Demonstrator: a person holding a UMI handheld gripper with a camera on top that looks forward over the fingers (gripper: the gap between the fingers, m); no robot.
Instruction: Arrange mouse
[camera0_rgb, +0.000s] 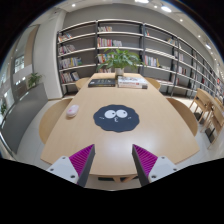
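A small pink mouse lies on the wooden table, off to the left of a round dark mouse mat with a cartoon face on it. The mat sits at the middle of the table. My gripper is held above the table's near edge, well short of the mat and the mouse. Its two fingers with magenta pads stand wide apart with nothing between them.
A keyboard and a dark box with cartoon eyes lie at the far end of the table, with a potted plant behind them. Chairs stand along both sides. Bookshelves line the back wall.
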